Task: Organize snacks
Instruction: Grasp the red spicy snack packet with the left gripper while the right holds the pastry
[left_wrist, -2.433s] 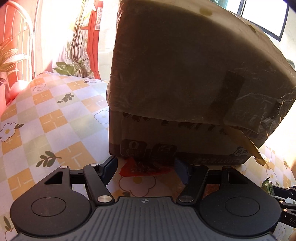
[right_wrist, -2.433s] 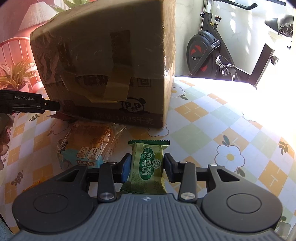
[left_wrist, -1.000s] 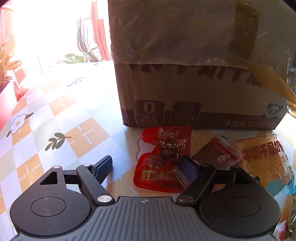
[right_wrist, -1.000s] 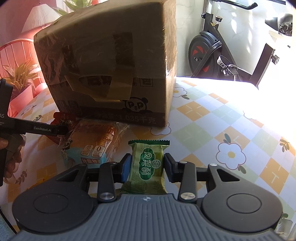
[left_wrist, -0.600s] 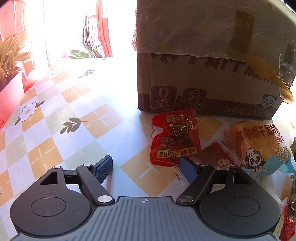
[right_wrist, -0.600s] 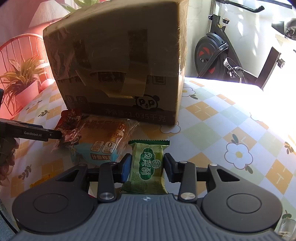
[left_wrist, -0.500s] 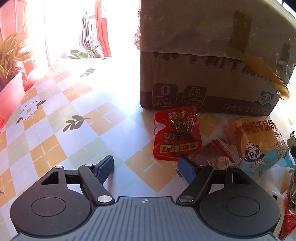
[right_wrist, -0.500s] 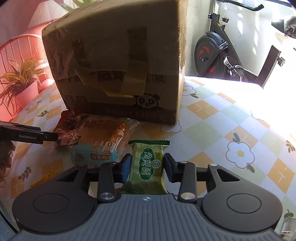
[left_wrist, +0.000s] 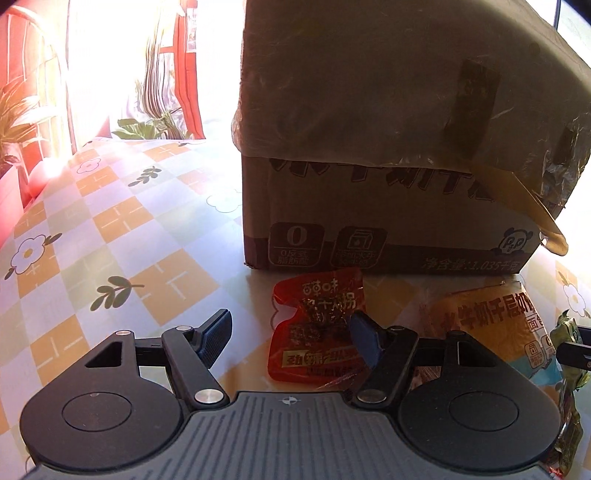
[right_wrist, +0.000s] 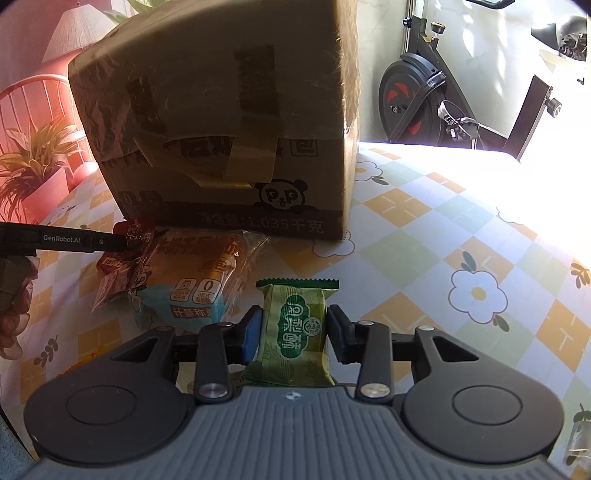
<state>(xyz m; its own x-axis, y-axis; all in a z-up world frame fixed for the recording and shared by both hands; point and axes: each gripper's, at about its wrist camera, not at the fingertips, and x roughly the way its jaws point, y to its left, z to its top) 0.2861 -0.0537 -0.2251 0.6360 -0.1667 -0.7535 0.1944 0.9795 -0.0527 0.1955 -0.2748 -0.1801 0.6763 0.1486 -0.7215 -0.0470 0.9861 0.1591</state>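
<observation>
Pouch (left_wrist: 317, 328) under closing left gripper's (left_wrist: 290, 328) fingers

The cardboard box (right_wrist: 229, 122) is looking matt brown under crinkled, shiny tape; the red pouch (left_wrist: 317, 325) is gleaming as glossy plastic film; the bread packet (right_wrist: 195, 280) is showing clear, wrinkled wrap; the green snack (right_wrist: 293, 332) is wearing smooth foil-like film; the tablecloth (right_wrist: 424, 258) is shining like wipeable vinyl.

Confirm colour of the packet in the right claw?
Green packet, darker green label and top edge; clearest in the right wrist view.
</observation>
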